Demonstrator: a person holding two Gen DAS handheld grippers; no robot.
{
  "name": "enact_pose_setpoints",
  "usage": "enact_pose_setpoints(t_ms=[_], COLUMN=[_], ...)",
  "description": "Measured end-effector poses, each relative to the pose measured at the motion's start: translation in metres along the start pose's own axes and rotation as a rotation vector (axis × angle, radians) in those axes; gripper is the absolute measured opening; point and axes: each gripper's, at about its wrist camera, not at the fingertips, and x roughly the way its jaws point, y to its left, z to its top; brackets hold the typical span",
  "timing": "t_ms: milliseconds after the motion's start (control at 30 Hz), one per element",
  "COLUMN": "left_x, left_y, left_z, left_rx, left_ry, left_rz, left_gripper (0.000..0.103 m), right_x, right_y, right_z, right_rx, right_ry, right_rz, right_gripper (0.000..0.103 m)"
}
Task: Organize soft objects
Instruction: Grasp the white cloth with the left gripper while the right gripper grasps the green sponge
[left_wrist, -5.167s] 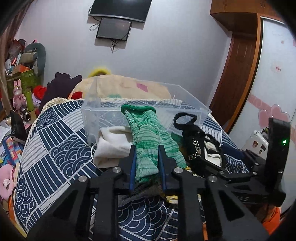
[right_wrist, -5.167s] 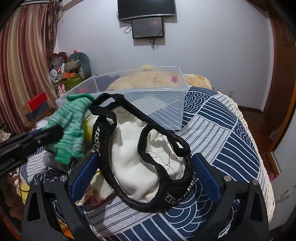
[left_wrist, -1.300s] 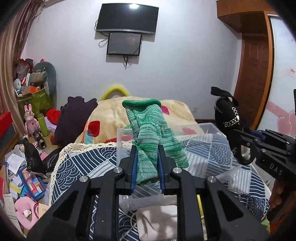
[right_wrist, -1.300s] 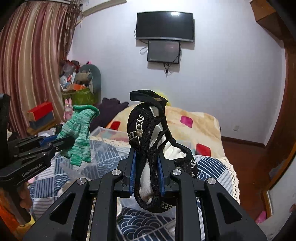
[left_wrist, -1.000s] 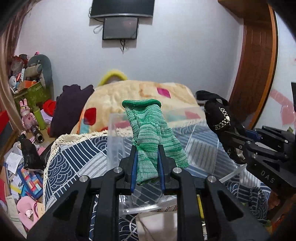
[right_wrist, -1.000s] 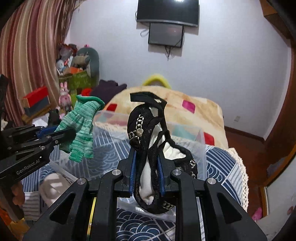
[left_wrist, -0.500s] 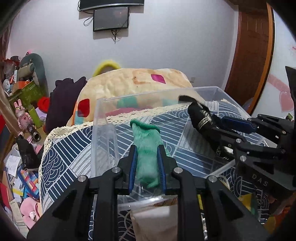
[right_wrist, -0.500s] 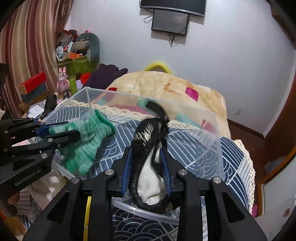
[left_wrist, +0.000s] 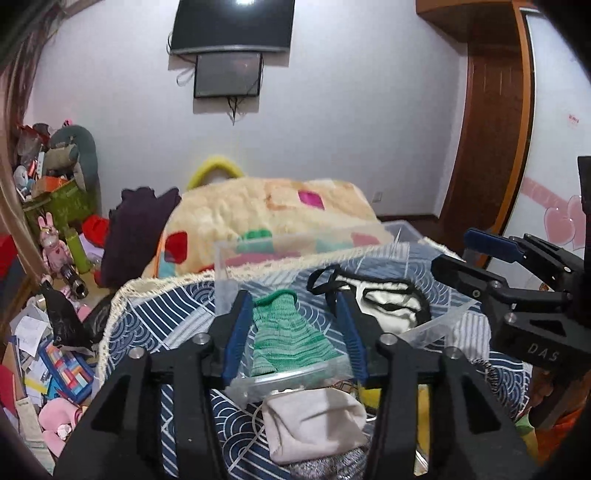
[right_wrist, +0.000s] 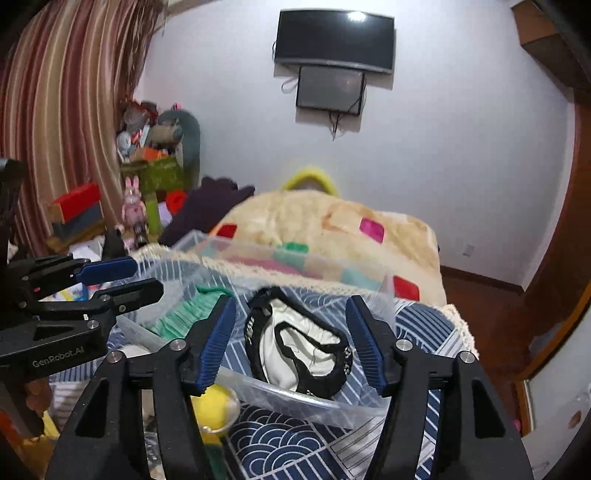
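Note:
A clear plastic bin (left_wrist: 436, 326) (right_wrist: 295, 400) stands on the blue patterned cloth. A green knit sock (left_wrist: 291, 339) (right_wrist: 181, 317) lies inside it on the left. Beside it in the bin rests a black-and-white bag with a chain (left_wrist: 384, 306) (right_wrist: 299, 350). My left gripper (left_wrist: 293, 336) hangs above the sock, its jaws opening, pads clear of the knit. My right gripper (right_wrist: 295, 339) hovers over the bag, its jaws opening too, with nothing pressed between the pads.
A folded white cloth (left_wrist: 314, 421) and a grey knit piece (left_wrist: 328, 467) lie in front of the bin. A yellow ball (right_wrist: 218, 406) sits by the bin's near wall. A beige blanket (left_wrist: 266, 210) lies behind; toys and clutter fill the floor at left (left_wrist: 55, 332).
Both grippers lowered their items into the bin, then opened and pulled back and up. The green sock and the black-and-white bag now lie loose in the bin.

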Motion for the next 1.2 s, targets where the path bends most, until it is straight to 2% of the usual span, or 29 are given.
enact_pose_setpoints(t_ms=[167,267,333,433,767,1100,1167,1200], left_x=[-0.030,-0.045,-0.052,-0.055,-0.043,-0.030,-0.026,-0.025], left_y=[-0.002,-0.004,-0.004,-0.004,-0.005,-0.011,-0.012,-0.013], left_z=[0.000,-0.005,-0.010,-0.019,-0.062,-0.095,-0.098,-0.098], left_rx=[0.004,0.007,0.011,0.012,0.008,0.010,0.008,0.008], left_ry=[-0.069,-0.101,-0.111,-0.105,-0.003,0.076,0.085,0.087], left_rz=[0.015,0.025,0.028,0.032,0.035,0.027,0.020,0.018], left_gripper=[0.065,0.075,0.078,0.082,0.083,0.083,0.082,0.083], right_x=[-0.020,-0.029,-0.034,-0.038,-0.034,-0.016,-0.014,-0.014], right_y=[0.001,0.003,0.005,0.008,0.023,0.034,0.035,0.035], right_z=[0.001,-0.003,-0.008,-0.016,-0.052,-0.086,-0.090,-0.091], right_rx=[0.023,0.028,0.031,0.037,0.057,0.078,0.079,0.078], right_ry=[-0.051,-0.073,-0.086,-0.087,-0.019,0.093,0.106,0.112], right_rz=[0.014,0.018,0.021,0.031,0.065,0.124,0.132,0.135], right_gripper=[0.059,0.063,0.067,0.068,0.068,0.067,0.064,0.059])
